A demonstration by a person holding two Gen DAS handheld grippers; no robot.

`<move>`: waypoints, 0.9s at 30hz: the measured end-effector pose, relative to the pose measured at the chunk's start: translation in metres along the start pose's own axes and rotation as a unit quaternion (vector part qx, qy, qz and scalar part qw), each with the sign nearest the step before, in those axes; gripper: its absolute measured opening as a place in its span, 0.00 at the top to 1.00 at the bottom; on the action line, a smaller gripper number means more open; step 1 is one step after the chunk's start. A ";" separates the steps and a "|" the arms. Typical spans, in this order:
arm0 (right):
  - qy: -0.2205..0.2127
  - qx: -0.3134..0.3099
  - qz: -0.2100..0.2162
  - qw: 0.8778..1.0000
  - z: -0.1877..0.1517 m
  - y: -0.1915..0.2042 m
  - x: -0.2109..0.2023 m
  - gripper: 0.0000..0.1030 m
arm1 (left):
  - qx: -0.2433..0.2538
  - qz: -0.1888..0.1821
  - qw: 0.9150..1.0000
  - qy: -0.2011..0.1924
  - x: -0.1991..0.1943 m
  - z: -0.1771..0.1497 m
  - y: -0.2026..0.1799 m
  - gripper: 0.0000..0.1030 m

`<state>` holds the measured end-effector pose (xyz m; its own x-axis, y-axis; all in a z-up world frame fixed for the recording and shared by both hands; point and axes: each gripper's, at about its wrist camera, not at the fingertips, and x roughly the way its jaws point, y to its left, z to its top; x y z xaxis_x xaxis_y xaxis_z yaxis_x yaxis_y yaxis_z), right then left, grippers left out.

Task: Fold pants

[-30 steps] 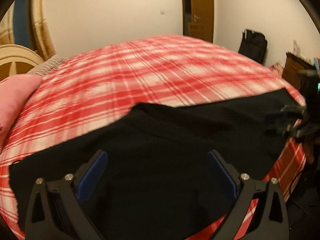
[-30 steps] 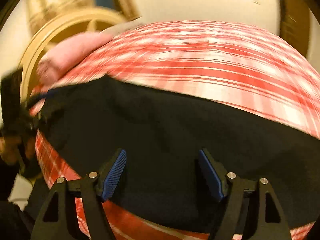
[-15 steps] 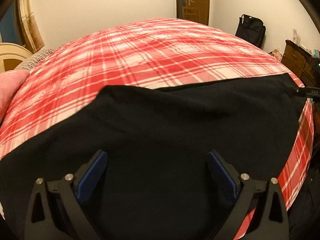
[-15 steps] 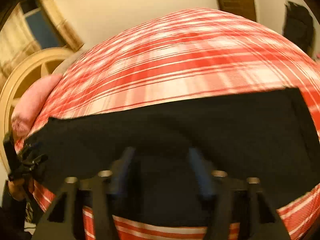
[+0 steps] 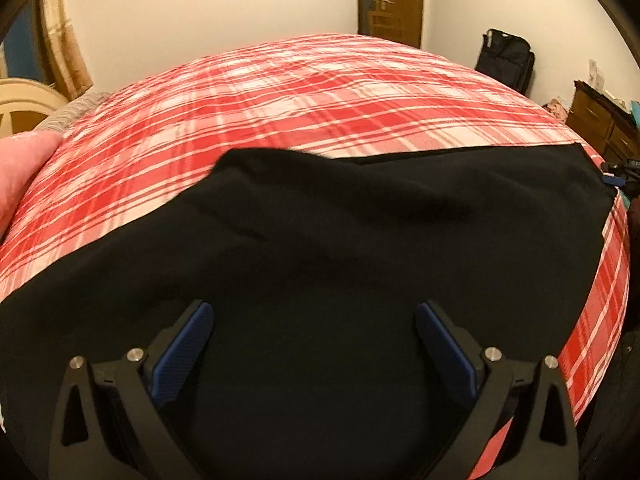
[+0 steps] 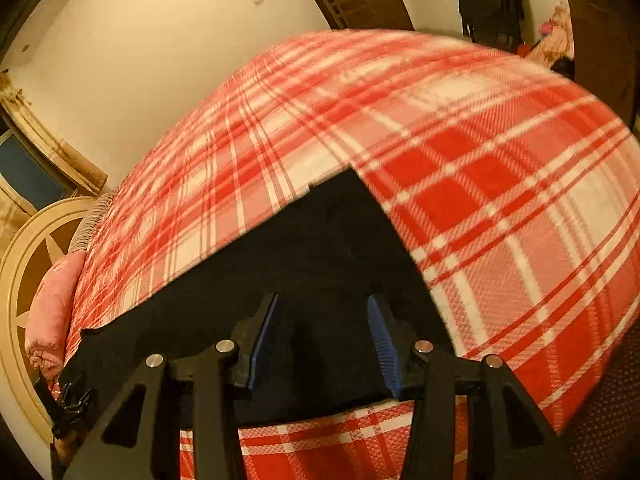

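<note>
Black pants (image 5: 360,248) lie spread across the near edge of the bed (image 5: 320,92), on a red-and-white plaid blanket (image 6: 500,184). The cloth runs the width of the bed front, mostly flat, with soft ripples near the middle and a rounded hump along its far edge in the left wrist view.

Left tongs (image 5: 314,320): spread wide, blue pads (image 5: 182,350) well apart, poised over the pants with black fabric filling the gap. Nothing pinched.

Right tongs (image 6: 322,312): also parted, though less wide, over one end of the pants where a straight hem edge meets the blanket (image 6: 400,232). Whether the tips touch the cloth cannot be told.

In the left wrist view the right tongs show small at the far right corner of the pants (image 5: 618,178); in the right wrist view the left tongs show at the lower left end of the cloth (image 6: 70,404).

A pink pillow (image 6: 50,320) sits at the head end of the bed, beside a cream round headboard (image 6: 16,280). A wooden door (image 5: 396,0) and a dark bag (image 5: 506,60) stand by the far wall.
</note>
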<state>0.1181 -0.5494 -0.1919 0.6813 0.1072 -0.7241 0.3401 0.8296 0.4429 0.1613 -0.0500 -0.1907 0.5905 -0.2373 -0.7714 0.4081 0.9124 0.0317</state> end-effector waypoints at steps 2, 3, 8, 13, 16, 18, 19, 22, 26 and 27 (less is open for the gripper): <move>-0.025 0.004 0.002 1.000 0.002 -0.001 -0.009 0.53 | -0.011 0.007 1.000 -0.003 -0.004 -0.005 0.015 0.00; -0.032 0.013 0.001 0.999 0.002 -0.005 -0.012 0.53 | -0.016 0.012 1.000 -0.003 -0.007 -0.006 0.021 0.00; -0.049 0.052 -0.011 0.997 0.004 -0.027 -0.018 0.53 | -0.040 0.063 0.997 -0.029 -0.032 -0.011 0.059 0.00; -0.050 0.036 -0.014 0.998 -0.003 -0.019 -0.015 0.53 | -0.086 0.146 0.984 -0.046 -0.055 -0.025 0.120 0.00; -0.047 0.024 -0.013 0.998 -0.002 -0.008 -0.006 0.53 | -0.133 0.175 0.975 -0.038 -0.062 -0.043 0.165 0.00; -0.046 0.019 -0.012 0.999 -0.002 -0.003 -0.004 0.53 | -0.159 0.181 0.970 -0.027 -0.059 -0.055 0.188 0.00; -0.044 0.016 -0.011 0.999 -0.003 0.001 -0.002 0.53 | -0.170 0.180 0.969 -0.019 -0.055 -0.062 0.197 0.00; -0.042 0.008 -0.013 0.999 -0.004 0.008 0.001 0.53 | -0.238 0.110 0.965 -0.033 -0.051 -0.081 0.225 0.00; -0.040 0.007 -0.016 0.999 -0.004 0.011 0.001 0.53 | -0.222 0.124 0.966 -0.043 -0.048 -0.078 0.219 0.00; -0.041 0.005 -0.019 0.999 -0.003 0.011 -0.001 0.53 | -0.225 0.125 0.966 -0.037 -0.049 -0.074 0.218 0.00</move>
<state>0.1189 -0.5386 -0.1880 0.7184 0.0303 -0.6950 0.3734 0.8261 0.4220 0.1698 0.1852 -0.1934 0.6866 0.0019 -0.7271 -0.0880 0.9929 -0.0805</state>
